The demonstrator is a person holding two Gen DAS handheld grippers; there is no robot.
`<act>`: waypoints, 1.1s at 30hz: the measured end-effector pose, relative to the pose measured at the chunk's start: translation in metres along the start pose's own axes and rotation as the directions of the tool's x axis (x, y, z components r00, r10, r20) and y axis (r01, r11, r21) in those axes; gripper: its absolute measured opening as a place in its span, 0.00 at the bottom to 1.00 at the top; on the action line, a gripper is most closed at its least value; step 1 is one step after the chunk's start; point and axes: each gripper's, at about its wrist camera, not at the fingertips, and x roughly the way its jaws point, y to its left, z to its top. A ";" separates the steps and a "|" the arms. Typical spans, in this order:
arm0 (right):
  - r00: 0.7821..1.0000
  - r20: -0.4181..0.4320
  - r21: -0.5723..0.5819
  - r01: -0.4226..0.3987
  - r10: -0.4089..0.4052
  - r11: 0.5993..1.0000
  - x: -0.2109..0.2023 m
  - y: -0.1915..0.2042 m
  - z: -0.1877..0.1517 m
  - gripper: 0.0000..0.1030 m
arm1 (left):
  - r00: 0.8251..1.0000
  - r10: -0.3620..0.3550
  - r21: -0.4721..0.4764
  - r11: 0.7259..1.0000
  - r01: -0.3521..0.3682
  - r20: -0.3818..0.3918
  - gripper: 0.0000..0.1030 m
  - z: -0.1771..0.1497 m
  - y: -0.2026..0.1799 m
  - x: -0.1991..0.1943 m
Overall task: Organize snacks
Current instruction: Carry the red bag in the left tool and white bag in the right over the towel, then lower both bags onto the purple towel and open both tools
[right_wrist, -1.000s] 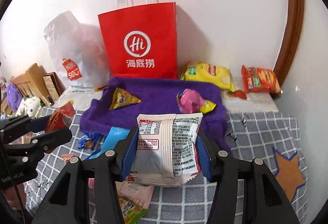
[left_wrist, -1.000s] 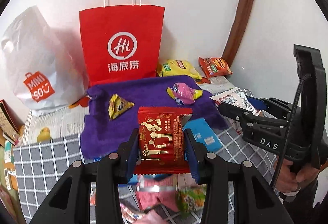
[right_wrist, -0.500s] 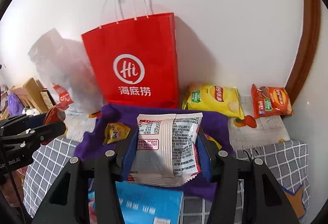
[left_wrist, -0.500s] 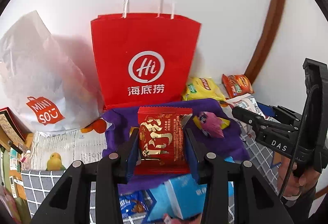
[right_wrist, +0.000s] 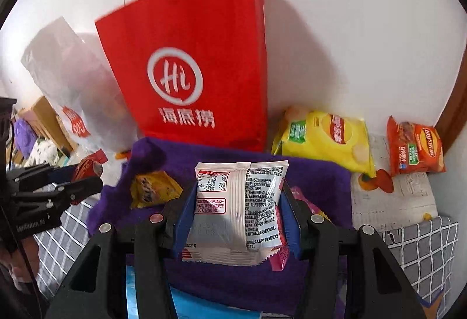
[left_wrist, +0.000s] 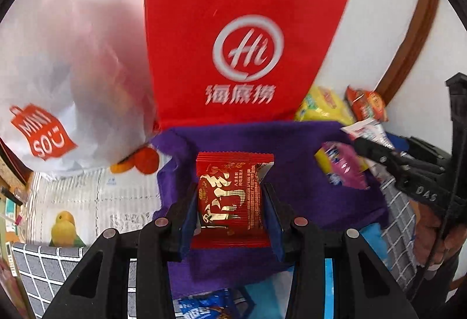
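Note:
My left gripper (left_wrist: pixel 230 202) is shut on a red snack packet with gold lettering (left_wrist: pixel 230 196), held above the purple cloth (left_wrist: pixel 280 149). My right gripper (right_wrist: pixel 238 208) is shut on a white snack packet with printed text (right_wrist: pixel 239 208), also over the purple cloth (right_wrist: pixel 233 284). A pink-and-yellow packet (left_wrist: pixel 344 167) lies on the cloth to the right, and a small yellow packet (right_wrist: pixel 154 187) lies on it to the left. The red paper bag (left_wrist: pixel 233 35) stands upright at the wall just behind the cloth. The other gripper shows at the edge of each view.
A white plastic bag (left_wrist: pixel 52 79) leans left of the red bag. A yellow chip bag (right_wrist: pixel 327 138) and an orange chip bag (right_wrist: pixel 414 149) lie by the wall at the right. Blue packets (left_wrist: pixel 204 307) lie on the checked tablecloth (right_wrist: pixel 420 249). A wooden frame (left_wrist: pixel 408 47) runs up the wall.
Both grippers have moved forward and down towards the red bag, each keeping its packet. The red bag and purple cloth now loom larger, and the loose packets near the front have slid out of view.

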 end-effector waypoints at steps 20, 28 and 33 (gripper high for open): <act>0.986 -0.167 -0.126 0.002 -0.024 0.992 0.043 0.007 -0.018 0.52 | 0.995 0.006 0.021 1.000 -0.004 -0.105 0.39 -0.010 -0.005 0.032; 0.977 -0.209 -0.117 0.020 -0.044 0.993 0.053 0.005 -0.021 0.52 | 0.991 0.012 0.024 1.000 -0.009 -0.131 0.39 -0.011 -0.006 0.041; 0.976 -0.214 -0.129 0.017 -0.045 0.992 0.055 0.008 -0.023 0.52 | 0.989 0.009 0.032 0.999 -0.004 -0.147 0.39 -0.012 -0.008 0.045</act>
